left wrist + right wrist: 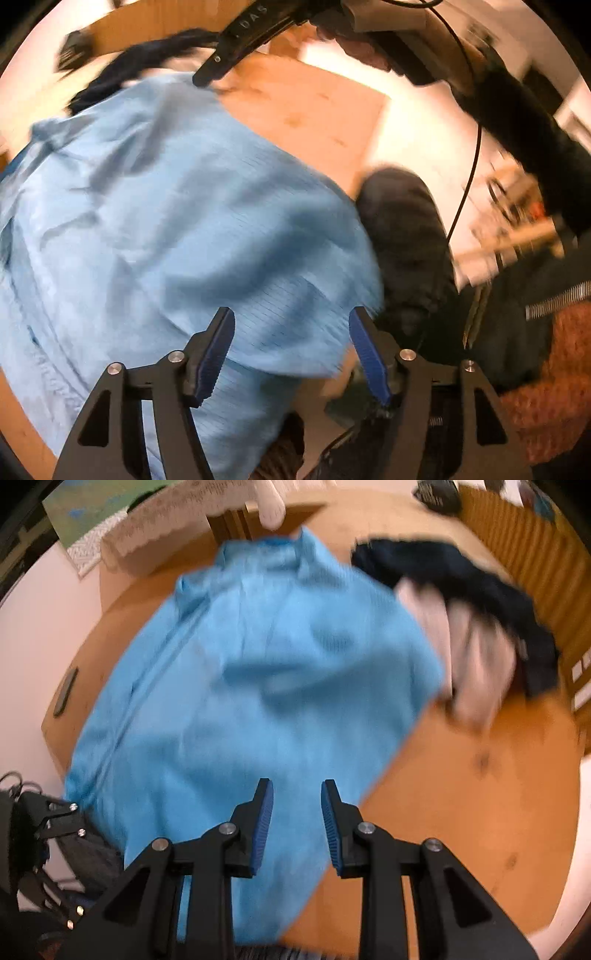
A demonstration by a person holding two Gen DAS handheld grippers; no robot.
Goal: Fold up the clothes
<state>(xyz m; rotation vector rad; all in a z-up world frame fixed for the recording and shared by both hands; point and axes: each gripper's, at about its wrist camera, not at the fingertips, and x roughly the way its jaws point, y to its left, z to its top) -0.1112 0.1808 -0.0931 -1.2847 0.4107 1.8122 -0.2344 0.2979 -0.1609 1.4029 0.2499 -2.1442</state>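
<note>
Right wrist view: blue shirt [251, 686] spread mid-frame on table [461, 794] for folding; right gripper [297, 801] fingers narrowly apart, empty; left gripper [291, 325] fingers wide, empty.

The left gripper [291, 325] hangs with its blue-padded jaws spread wide and empty, while the right gripper [297, 797] holds its jaws parted more narrowly, nothing between them either
</note>
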